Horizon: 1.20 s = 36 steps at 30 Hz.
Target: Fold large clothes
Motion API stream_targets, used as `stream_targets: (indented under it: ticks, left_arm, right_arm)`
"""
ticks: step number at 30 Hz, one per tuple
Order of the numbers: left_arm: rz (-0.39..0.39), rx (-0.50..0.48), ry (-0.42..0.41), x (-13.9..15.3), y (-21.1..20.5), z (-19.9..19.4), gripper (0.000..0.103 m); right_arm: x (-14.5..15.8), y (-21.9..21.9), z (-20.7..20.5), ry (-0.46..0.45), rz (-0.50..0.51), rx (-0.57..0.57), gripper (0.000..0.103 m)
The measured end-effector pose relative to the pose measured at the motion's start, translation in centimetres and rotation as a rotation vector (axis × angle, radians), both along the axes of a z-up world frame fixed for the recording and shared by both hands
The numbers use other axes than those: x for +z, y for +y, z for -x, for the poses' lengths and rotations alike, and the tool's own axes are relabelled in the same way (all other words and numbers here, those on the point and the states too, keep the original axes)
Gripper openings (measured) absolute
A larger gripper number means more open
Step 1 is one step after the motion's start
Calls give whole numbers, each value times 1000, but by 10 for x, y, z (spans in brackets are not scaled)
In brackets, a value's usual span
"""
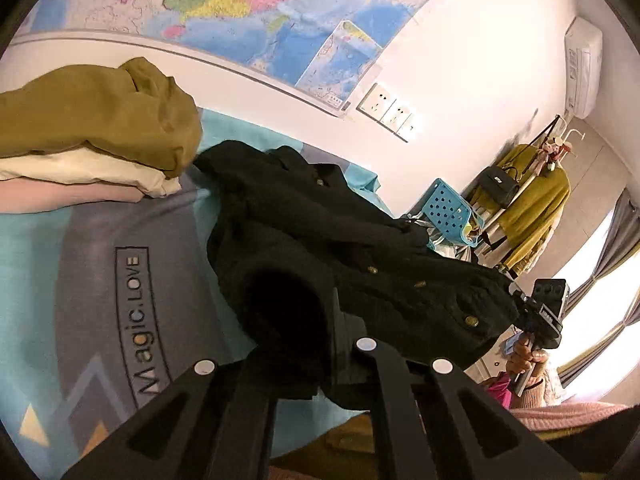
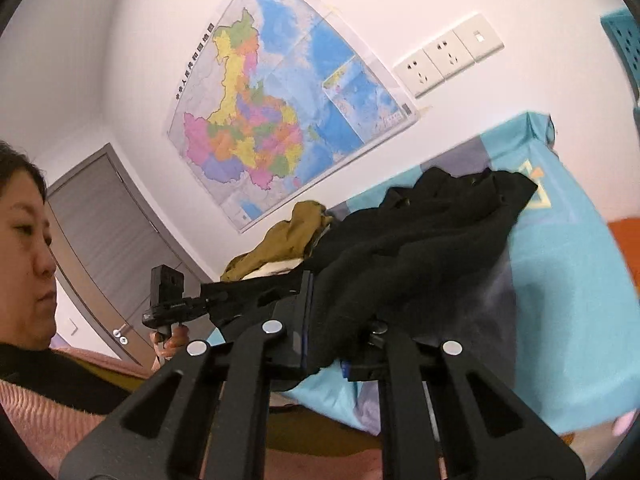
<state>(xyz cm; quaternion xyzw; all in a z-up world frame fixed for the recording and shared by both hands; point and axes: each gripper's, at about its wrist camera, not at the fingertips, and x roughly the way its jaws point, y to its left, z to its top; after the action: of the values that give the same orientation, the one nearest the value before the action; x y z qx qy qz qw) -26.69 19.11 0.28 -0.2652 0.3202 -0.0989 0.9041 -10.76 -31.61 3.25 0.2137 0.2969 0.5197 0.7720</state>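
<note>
A black buttoned jacket [image 1: 340, 248] lies bunched on the blue and grey bed sheet [image 1: 80, 288]. My left gripper [image 1: 316, 344] is shut on the jacket's near edge, its fingertips hidden under the cloth. In the right wrist view the same jacket [image 2: 420, 240] drapes over my right gripper [image 2: 340, 336], which is shut on its other edge and holds it a little above the sheet [image 2: 580, 280]. The right gripper also shows in the left wrist view [image 1: 540, 312], held by a hand at the jacket's far corner.
A stack of folded clothes, olive on top of cream and pink [image 1: 92, 132], sits at the back left of the bed by the wall. A blue perforated basket [image 1: 448, 208] and a clothes rack with a yellow garment [image 1: 536, 200] stand beyond the bed.
</note>
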Motion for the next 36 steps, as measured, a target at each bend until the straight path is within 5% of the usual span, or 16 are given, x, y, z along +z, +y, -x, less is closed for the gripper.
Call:
stream_targets:
  ticks: [6,12,24,36]
  left_arm:
    - [52,-4,92,-31,5,-8,2]
    - [62,25,79,-19,17,-18,2]
    - [-74,20,64,42,36,-107,2]
    - [-194,47,122,57,48,-198,2]
  right_arm:
    - [-33,0,-6,104,63,-35,11]
    - [-11,1,-20,63,16,-66,12]
    - [31,15,-108,62,-59,-150,11]
    - [35,39,-194,115,-44,-189,9]
